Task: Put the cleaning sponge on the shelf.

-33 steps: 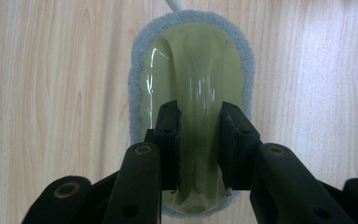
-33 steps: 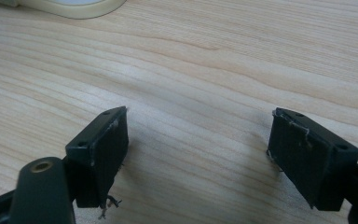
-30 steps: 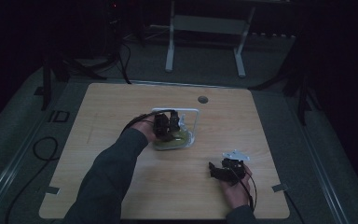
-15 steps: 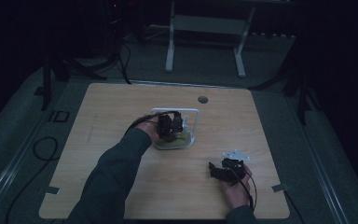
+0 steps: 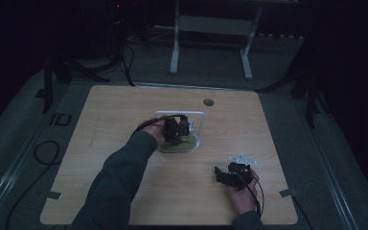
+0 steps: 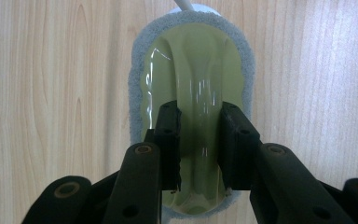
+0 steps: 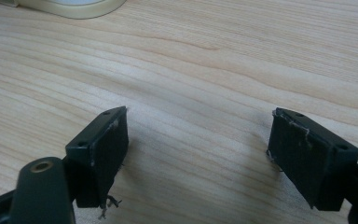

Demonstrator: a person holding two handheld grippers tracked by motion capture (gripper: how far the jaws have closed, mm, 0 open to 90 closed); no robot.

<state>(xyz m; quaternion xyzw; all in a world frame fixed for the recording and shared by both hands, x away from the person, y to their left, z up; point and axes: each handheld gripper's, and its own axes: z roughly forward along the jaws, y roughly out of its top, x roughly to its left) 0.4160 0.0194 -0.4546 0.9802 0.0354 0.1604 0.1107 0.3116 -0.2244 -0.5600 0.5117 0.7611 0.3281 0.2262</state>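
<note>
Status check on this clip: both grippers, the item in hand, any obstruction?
Left gripper shut on green scrubber's handle. Right gripper open, over bare table. White frame beside scrubber; nothing blocking.

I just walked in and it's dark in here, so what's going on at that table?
A person at a wooden table holds a gripper in each hand. The left gripper is closed on the raised handle of a green scrubber with a grey pad underneath, lying flat on the table next to a white frame. The right gripper sits low over bare wood nearer the person, jaws wide open and holding nothing.
</note>
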